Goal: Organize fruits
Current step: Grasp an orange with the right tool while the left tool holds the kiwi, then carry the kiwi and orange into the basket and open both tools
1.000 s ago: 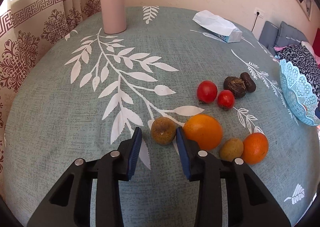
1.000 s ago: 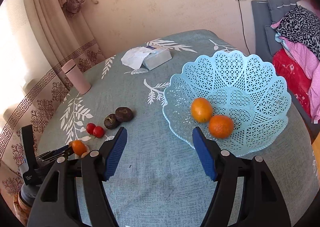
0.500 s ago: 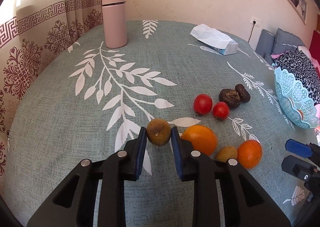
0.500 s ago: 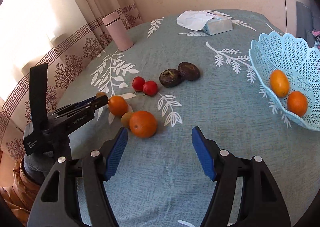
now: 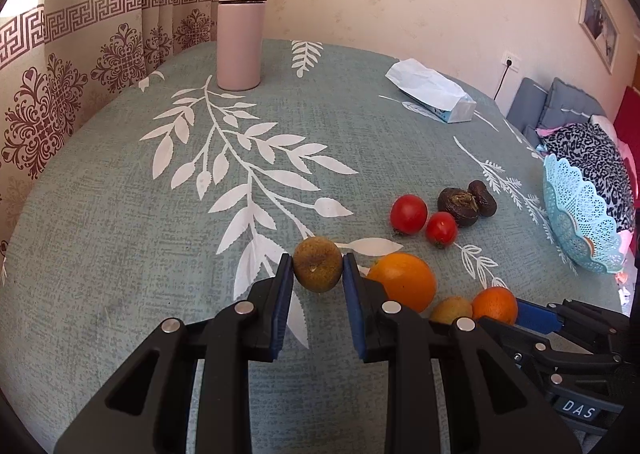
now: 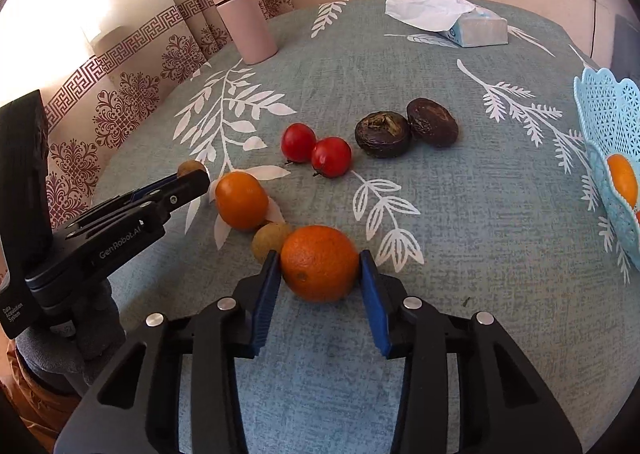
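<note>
My left gripper (image 5: 317, 274) is shut on a brown-green round fruit (image 5: 317, 269), held just above the cloth. My right gripper (image 6: 319, 268) has its blue pads against both sides of a small orange (image 6: 319, 262) on the table. A bigger orange (image 6: 241, 199) and another brown-green fruit (image 6: 269, 240) lie beside it. Two red tomatoes (image 6: 316, 149) and two dark brown fruits (image 6: 406, 127) lie further back. The light blue lattice basket (image 6: 608, 113) at the right holds oranges (image 6: 622, 177).
A pink flask (image 5: 240, 33) stands at the far left of the table by the curtain. A tissue pack (image 6: 452, 21) lies at the far edge. A bed with cushions and clothes (image 5: 580, 133) is beyond the table's right side.
My left gripper has closed on the brown-green fruit and raised it a little. My right gripper has swung from the basket to the fruit cluster and closed around the small orange.
</note>
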The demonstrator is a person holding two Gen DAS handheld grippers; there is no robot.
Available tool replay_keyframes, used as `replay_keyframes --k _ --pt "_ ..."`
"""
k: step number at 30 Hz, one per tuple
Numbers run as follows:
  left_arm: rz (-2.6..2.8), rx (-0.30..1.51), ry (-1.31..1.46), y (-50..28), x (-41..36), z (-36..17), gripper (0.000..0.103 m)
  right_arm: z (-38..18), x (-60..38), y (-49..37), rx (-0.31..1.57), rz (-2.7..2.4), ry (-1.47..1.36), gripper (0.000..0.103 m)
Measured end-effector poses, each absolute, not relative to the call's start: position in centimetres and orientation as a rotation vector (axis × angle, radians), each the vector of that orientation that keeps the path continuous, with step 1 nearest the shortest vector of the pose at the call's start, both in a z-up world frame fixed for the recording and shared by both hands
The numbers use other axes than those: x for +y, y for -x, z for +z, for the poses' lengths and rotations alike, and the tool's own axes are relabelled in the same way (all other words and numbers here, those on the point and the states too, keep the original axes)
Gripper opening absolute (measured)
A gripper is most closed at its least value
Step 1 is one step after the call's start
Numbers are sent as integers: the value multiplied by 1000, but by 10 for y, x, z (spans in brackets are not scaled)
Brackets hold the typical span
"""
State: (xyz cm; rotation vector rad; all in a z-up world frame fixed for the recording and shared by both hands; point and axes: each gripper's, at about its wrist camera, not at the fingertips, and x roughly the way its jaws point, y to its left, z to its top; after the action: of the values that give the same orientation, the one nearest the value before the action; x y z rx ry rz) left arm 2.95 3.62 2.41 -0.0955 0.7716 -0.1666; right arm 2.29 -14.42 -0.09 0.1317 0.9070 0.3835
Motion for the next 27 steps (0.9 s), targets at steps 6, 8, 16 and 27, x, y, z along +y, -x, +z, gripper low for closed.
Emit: replay_keyframes --k 6,8,16,27 --pt "-172 779 118 -30 40 22 25 -1 -148 -23 901 374 -161 40" --pt "-172 774 119 -29 40 22 25 2 -150 -22 891 365 -175 40" --pt "-166 757 104 -27 38 25 25 30 -178 -15 776 275 -197 40" --pt "-141 740 79 -24 35 28 25 48 -250 0 678 88 -264 40"
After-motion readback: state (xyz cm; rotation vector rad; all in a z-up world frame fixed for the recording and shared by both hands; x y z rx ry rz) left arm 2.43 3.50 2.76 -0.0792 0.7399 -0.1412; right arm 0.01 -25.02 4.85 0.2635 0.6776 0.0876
